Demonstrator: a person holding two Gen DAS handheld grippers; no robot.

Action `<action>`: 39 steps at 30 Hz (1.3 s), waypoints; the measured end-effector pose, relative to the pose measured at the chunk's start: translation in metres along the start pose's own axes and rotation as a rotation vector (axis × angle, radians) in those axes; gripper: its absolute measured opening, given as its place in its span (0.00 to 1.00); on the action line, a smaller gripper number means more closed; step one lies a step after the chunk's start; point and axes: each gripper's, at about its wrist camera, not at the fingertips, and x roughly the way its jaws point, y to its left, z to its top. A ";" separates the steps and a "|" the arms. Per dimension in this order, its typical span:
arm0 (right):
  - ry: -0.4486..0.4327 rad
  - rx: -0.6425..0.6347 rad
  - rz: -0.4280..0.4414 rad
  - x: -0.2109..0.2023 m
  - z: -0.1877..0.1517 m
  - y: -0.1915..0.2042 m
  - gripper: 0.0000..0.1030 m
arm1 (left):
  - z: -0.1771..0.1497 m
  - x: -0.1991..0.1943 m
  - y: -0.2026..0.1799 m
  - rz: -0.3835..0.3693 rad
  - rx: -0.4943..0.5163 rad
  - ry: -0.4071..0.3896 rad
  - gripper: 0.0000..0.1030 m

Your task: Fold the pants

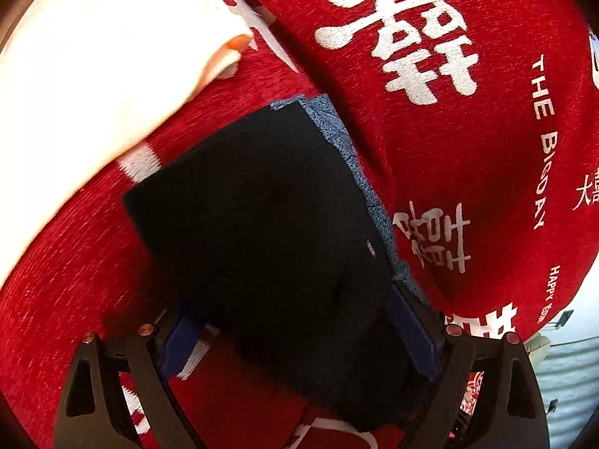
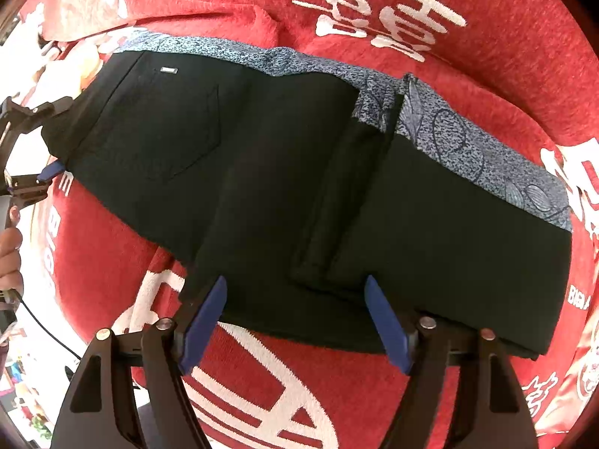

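Observation:
The black pants [image 2: 284, 194] lie folded on a red blanket [image 2: 486, 37], on top of a blue patterned cloth [image 2: 441, 127]. My right gripper [image 2: 295, 292] is open, its blue pads [image 2: 204, 318] resting at the near edge of the pants, apart from the fabric. My left gripper [image 1: 299, 340] shows in the right wrist view at the far left [image 2: 45, 138], jaws open around the waist end. In the left wrist view the pants [image 1: 262, 224] fill the gap between the wide-apart blue pads [image 1: 411, 333].
The red blanket [image 1: 449, 131] has white characters and lettering. A white cloth or pillow [image 1: 86, 93] lies at the upper left of the left wrist view. A hand and a cable [image 2: 11, 254] are at the left edge of the right wrist view.

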 end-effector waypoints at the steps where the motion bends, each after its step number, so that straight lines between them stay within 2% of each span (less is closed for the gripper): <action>1: 0.000 0.000 -0.001 0.000 0.000 0.000 0.77 | 0.001 0.001 -0.004 -0.005 -0.004 0.002 0.89; 4: -0.003 0.002 0.000 0.000 0.000 0.000 0.77 | 0.002 0.006 -0.023 0.001 0.043 -0.002 0.95; 5: -0.004 0.002 0.000 0.000 -0.001 0.000 0.77 | 0.003 0.010 -0.026 0.033 0.056 -0.002 0.95; 7: -0.006 0.001 -0.002 0.000 -0.001 0.001 0.77 | 0.006 0.019 -0.021 0.073 0.021 0.018 0.95; 8: -0.004 0.000 -0.004 0.000 -0.001 0.001 0.77 | 0.006 0.017 -0.019 0.069 -0.003 0.008 0.94; 10: 0.003 -0.003 -0.003 -0.001 0.000 0.001 0.77 | 0.007 0.012 -0.022 0.100 -0.010 -0.005 0.83; 12: 0.007 -0.011 0.001 -0.007 0.003 0.001 0.78 | 0.005 0.012 -0.032 0.212 0.054 -0.003 0.52; 14: -0.007 -0.009 0.025 -0.019 0.006 0.000 0.78 | 0.001 0.011 -0.043 0.303 0.151 -0.016 0.38; 15: -0.020 -0.007 0.038 -0.026 0.009 -0.001 0.78 | -0.001 0.010 -0.049 0.323 0.191 -0.023 0.35; 16: -0.040 -0.002 0.056 -0.036 0.012 -0.002 0.78 | -0.005 0.010 -0.058 0.350 0.252 -0.038 0.35; 20: -0.095 0.044 0.177 -0.068 0.034 -0.007 0.78 | -0.045 0.022 -0.111 0.548 0.671 -0.125 0.35; 22: -0.089 0.073 0.274 -0.078 0.055 -0.007 0.80 | -0.062 0.030 -0.123 0.607 0.807 -0.143 0.35; 24: -0.081 0.081 0.354 -0.084 0.078 0.000 0.80 | -0.065 0.033 -0.130 0.622 0.855 -0.157 0.35; 28: -0.022 0.003 0.467 -0.088 0.137 0.035 0.81 | -0.072 0.041 -0.138 0.656 0.927 -0.170 0.35; 30: 0.030 -0.072 0.545 -0.087 0.166 0.067 0.81 | -0.077 0.039 -0.135 0.667 0.953 -0.173 0.35; 32: 0.113 -0.149 0.601 -0.080 0.182 0.102 0.82 | -0.077 0.041 -0.137 0.675 0.963 -0.176 0.35; 34: 0.200 -0.231 0.607 -0.068 0.191 0.136 0.82 | -0.079 0.045 -0.138 0.679 0.965 -0.177 0.35; 39: 0.359 -0.356 0.539 -0.024 0.202 0.195 0.82 | -0.083 0.036 -0.133 0.684 0.976 -0.183 0.35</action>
